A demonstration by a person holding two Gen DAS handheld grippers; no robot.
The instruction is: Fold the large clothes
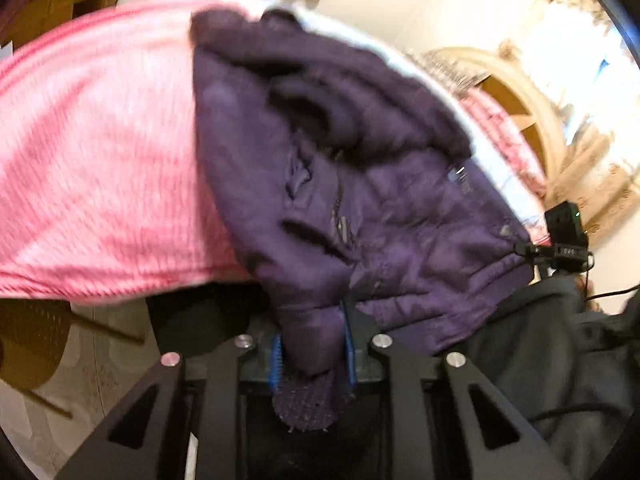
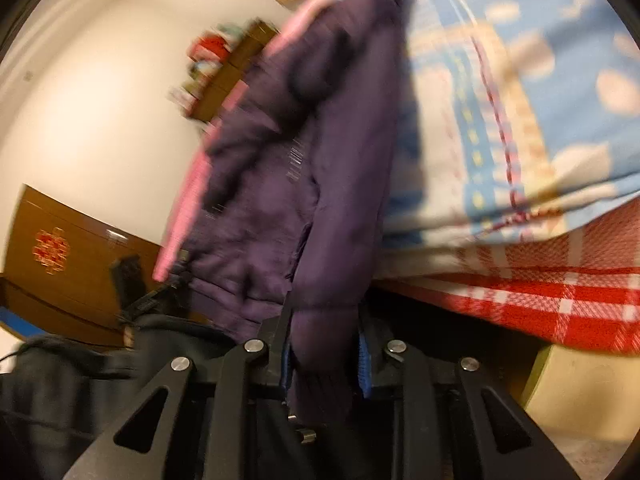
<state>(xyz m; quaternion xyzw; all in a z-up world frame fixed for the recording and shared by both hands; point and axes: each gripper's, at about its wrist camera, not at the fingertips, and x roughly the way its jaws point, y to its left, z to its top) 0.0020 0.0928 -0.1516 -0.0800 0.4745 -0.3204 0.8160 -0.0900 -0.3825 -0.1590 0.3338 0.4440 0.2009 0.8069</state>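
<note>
My left gripper (image 1: 312, 356) is clamped on a ribbed cuff of the purple jacket (image 1: 360, 184); my right gripper (image 2: 326, 356) pinches another sleeve end. The jacket lies bunched on the pink blanket (image 1: 100, 160). Blue patterned sheet (image 2: 520, 100) and red plaid cloth (image 2: 540, 300) crowd my right. Dark clothing (image 1: 540, 340) lies just beside. Views blurred.
</note>
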